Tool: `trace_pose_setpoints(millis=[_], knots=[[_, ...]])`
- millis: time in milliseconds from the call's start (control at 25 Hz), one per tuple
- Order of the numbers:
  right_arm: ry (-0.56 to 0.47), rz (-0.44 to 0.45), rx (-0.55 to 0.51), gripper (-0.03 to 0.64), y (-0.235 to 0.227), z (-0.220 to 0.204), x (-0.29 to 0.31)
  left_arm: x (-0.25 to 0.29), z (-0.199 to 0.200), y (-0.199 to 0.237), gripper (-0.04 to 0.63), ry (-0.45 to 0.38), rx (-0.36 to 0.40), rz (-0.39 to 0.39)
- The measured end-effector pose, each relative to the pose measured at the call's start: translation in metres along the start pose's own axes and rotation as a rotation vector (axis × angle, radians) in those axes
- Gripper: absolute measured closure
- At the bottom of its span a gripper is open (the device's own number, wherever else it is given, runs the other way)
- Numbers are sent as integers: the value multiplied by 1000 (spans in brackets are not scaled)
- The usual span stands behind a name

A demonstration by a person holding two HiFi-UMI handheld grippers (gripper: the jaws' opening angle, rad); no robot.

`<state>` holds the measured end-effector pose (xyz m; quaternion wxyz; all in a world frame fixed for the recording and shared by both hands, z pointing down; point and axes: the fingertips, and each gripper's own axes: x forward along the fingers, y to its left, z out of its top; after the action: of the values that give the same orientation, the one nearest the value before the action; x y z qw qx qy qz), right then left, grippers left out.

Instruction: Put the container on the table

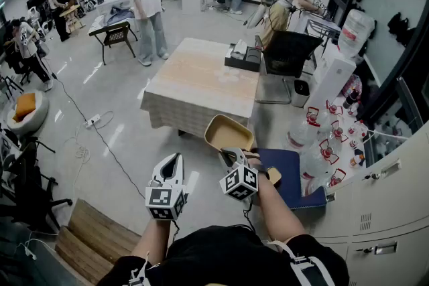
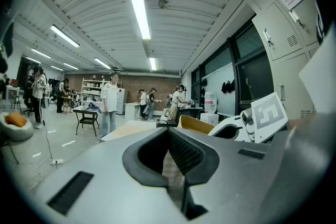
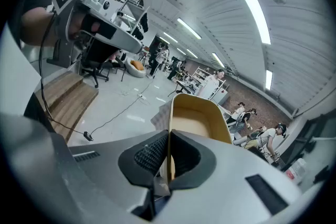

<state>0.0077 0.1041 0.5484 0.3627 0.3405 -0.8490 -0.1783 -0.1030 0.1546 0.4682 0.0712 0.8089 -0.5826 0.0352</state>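
Grey workshop floor spreads wide, with people standing about at the far benches and low wooden steps at the near left. Mid-room stands a pale wood-topped table with a checked cloth, and a dark tray sits by its far right edge. Nearer the person, the left gripper is held almost level over the floor, its jaws brought together with nothing between them. Just to its right, the right gripper tilts downward, its jaws pinched tight on the near wall of a shallow tan plastic container. That container hangs in the air, hollow side up, just short of the table's near right corner and not touching it. Right of it sits a blue padded seat, then a cluster of clear water bottles.
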Motion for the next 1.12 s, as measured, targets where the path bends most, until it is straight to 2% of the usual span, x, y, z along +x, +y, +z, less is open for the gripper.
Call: trace_pose_setpoints(millis=[320,640,1000,1120], knots=[[41,18,-34,591,10,-9,-6,-11,-1,-4,581,-4,-3,-2],[51,-5,-15,588,12,-1,-10,-17,-3,1,581,-1,-3,-13],[80,-12,-16,588,41,21,12,-31,-12,44,581,-10,-16,-32],[92,-27,-8,588,54,30,20,-35,-22,62,581,3,2,-45]])
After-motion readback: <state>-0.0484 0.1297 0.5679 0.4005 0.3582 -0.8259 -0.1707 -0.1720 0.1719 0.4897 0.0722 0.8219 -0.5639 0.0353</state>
